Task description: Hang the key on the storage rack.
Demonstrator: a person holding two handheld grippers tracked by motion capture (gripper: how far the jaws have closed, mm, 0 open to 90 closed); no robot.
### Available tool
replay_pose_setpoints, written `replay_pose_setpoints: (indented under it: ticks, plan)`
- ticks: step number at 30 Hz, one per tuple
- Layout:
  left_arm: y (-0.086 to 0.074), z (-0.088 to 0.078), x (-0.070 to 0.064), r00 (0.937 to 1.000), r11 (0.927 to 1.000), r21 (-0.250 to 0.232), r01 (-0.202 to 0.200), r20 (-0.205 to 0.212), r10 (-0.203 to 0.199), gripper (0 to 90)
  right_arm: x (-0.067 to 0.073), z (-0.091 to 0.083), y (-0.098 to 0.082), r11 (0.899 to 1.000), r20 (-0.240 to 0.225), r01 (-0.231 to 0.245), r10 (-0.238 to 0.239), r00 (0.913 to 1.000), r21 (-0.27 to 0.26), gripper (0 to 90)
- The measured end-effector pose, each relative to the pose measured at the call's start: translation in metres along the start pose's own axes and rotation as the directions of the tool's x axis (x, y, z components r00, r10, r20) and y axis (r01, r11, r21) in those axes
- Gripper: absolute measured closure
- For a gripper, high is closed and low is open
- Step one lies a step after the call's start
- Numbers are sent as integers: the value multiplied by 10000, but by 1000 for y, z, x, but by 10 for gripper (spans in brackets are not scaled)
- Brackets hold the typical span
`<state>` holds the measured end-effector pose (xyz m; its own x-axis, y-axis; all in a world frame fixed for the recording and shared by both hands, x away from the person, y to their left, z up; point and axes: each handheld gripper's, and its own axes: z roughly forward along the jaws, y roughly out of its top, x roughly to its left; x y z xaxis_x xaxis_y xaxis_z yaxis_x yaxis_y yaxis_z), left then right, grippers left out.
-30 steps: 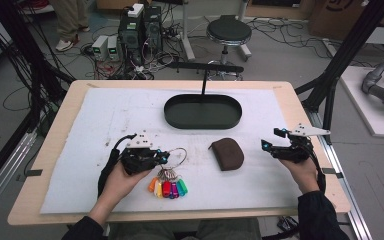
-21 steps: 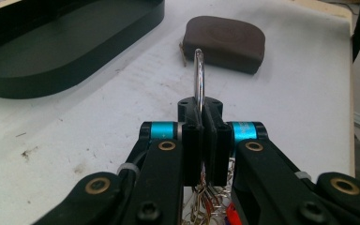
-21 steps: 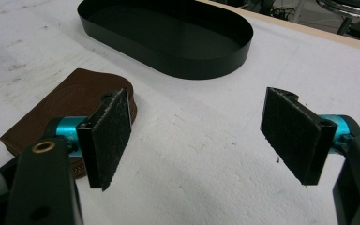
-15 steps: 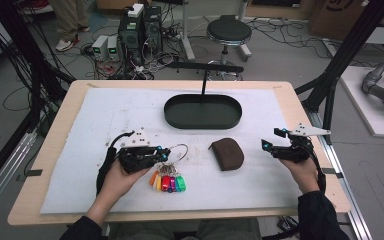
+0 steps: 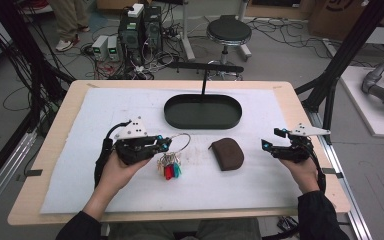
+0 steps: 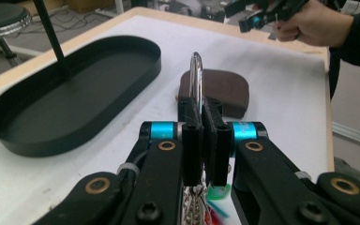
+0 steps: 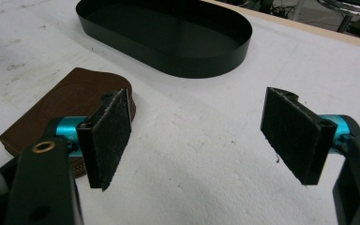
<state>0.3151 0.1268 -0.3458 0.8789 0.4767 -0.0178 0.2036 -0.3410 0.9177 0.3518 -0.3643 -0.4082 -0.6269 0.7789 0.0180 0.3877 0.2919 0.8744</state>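
- While my left gripper (image 5: 166,145) clamps the key ring (image 5: 179,142) — keys (image 5: 169,168) dangling — a thin-wire grip may slip.
- Right gripper (image 5: 267,145) jaws apart, idle near the pouch (image 5: 227,153) — swinging keys could snag it.

You're working in a lab, not a home. The table (image 5: 55,165) stands inside a black frame (image 5: 347,47), with cables (image 5: 27,65) hanging at one side. Behind it, computers (image 5: 142,25) and more cables sprawl over a bare floor (image 5: 280,55), beside a stool (image 5: 228,31) and a grey robot arm (image 5: 382,90).
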Motion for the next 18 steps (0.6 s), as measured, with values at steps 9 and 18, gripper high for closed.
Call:
replay_pose_setpoints:
  ticks: [9,18]
  plan:
    - [22,-1,10,9997,9996,-236,-148,-178,144,866,0,0,0,10000,-13,-26,26,10000,-2,253]
    - [45,-3,28,9993,9990,-430,-135,-368,119,865,-1,1,0,10000,-17,-30,30,10000,-10,253]
